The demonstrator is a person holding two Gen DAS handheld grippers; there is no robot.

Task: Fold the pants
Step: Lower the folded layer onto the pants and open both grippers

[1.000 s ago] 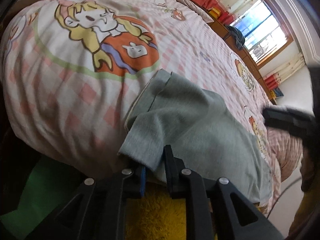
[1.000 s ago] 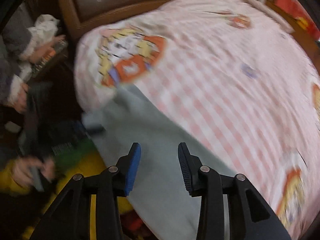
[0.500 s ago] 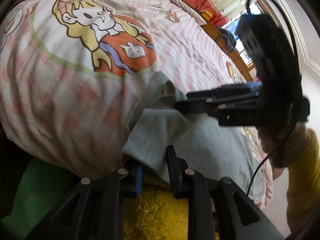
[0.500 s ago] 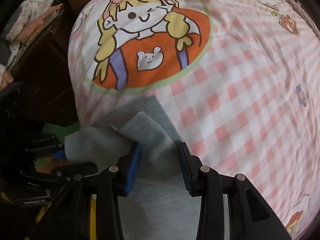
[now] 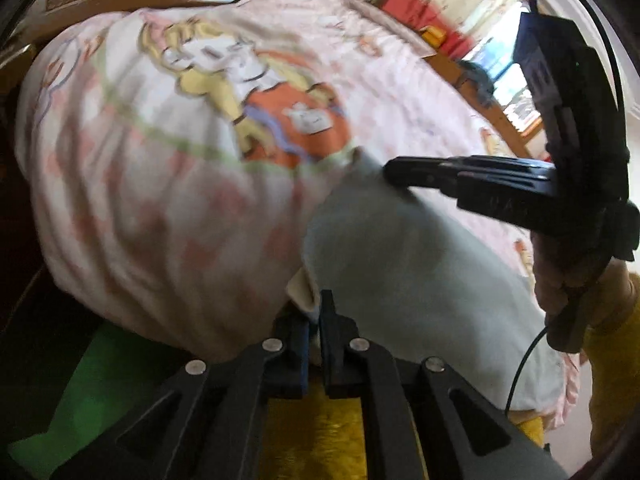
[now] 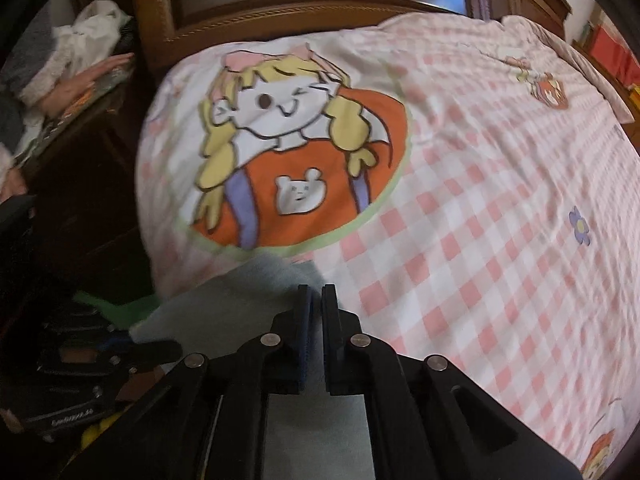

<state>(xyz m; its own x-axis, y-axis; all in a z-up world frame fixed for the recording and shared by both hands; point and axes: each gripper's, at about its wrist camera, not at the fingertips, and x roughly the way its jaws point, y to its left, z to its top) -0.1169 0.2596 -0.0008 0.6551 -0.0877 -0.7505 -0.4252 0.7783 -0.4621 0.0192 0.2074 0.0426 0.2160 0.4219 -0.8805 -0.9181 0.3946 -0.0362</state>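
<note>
So the grey pants [image 5: 404, 276] are lying along the near edge of the bed, on top of the pink checked cover [image 6: 460, 240] with the big cartoon girl print [image 6: 296, 152], and part of them hangs off the side toward the floor. Both grippers have a corner of one end. The left gripper [image 5: 314, 320] is pinched tight on the near corner, you can see grey cloth plus a bit of pale lining squeezed between its jaws. The right gripper [image 6: 316, 320] has its jaws closed down to a thin slit with grey fabric running up between them, so I'd call it clamped on the far corner of that same end, right by the green ring of the print. From the left camera you can see that right gripper [image 5: 394, 170] reaching in sideways over the cloth, with a hand [image 5: 568, 264] and a yellow sleeve [image 5: 612, 344] behind it. As for progress, I'd say it's early. The pants look like one long flat strip, possibly already doubled leg on leg, but it's too blurry to be sure. No crosswise fold shows yet, so bringing this held end over toward the other end is still to do, then maybe another fold and some smoothing.
</note>
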